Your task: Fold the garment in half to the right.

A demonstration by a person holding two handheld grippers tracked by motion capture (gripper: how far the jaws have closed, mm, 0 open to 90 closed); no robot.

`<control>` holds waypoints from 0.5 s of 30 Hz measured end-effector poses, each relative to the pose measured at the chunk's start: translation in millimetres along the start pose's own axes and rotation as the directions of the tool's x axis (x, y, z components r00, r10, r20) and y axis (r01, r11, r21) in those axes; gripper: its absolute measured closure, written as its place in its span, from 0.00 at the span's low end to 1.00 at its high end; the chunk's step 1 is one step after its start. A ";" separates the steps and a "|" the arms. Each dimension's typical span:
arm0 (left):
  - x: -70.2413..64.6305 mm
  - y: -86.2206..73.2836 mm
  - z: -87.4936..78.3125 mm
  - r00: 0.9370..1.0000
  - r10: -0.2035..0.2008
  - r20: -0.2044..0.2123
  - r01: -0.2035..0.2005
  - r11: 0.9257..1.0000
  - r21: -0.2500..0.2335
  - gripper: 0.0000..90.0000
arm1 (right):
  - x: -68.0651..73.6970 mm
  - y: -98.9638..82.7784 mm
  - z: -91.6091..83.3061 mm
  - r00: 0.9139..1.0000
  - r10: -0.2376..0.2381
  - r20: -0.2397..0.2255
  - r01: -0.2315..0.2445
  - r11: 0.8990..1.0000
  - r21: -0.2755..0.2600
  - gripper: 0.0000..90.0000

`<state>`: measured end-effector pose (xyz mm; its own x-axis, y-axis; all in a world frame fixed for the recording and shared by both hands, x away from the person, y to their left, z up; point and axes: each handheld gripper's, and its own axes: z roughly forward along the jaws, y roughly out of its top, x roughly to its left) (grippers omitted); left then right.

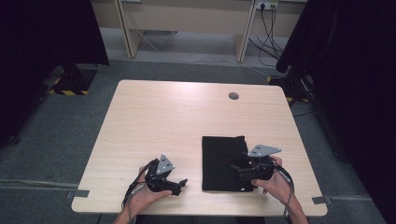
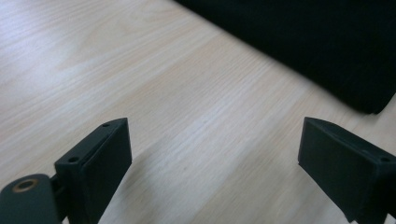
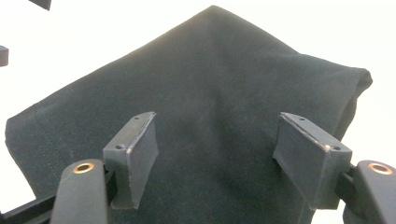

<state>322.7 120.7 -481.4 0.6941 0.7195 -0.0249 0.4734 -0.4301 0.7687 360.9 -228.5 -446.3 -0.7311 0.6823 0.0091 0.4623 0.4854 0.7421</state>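
Folded black cloth (image 1: 223, 163) lies flat on worktop (image 1: 168, 121). Right gripper (image 3: 215, 154) over cloth, jaws open, holding nothing. Left gripper (image 2: 212, 163) beside cloth, jaws wide, empty.

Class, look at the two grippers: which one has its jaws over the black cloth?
The right gripper. Its open jaws hang over the folded black cloth, pinching nothing. The left gripper is open above bare table, beside the cloth's edge.
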 end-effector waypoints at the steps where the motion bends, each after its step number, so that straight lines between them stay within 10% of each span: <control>1: 1.6 -1.6 -0.2 1.000 0.001 -0.007 -0.001 1.000 0.008 0.10 | 0.4 0.0 0.3 1.000 -0.005 -0.004 0.005 1.000 -0.003 0.32; 15: 10.1 -7.4 -3.0 0.999 -0.015 -0.034 0.017 0.998 0.064 0.03 | 1.8 -1.5 22.4 1.000 -0.018 -0.025 0.019 0.999 0.032 0.29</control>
<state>324.5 132.9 -485.4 0.6679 0.7441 -0.0150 0.5194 -0.4517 0.7254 370.2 -215.8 -462.3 -0.7519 0.6592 0.0126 0.4641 0.5156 0.7203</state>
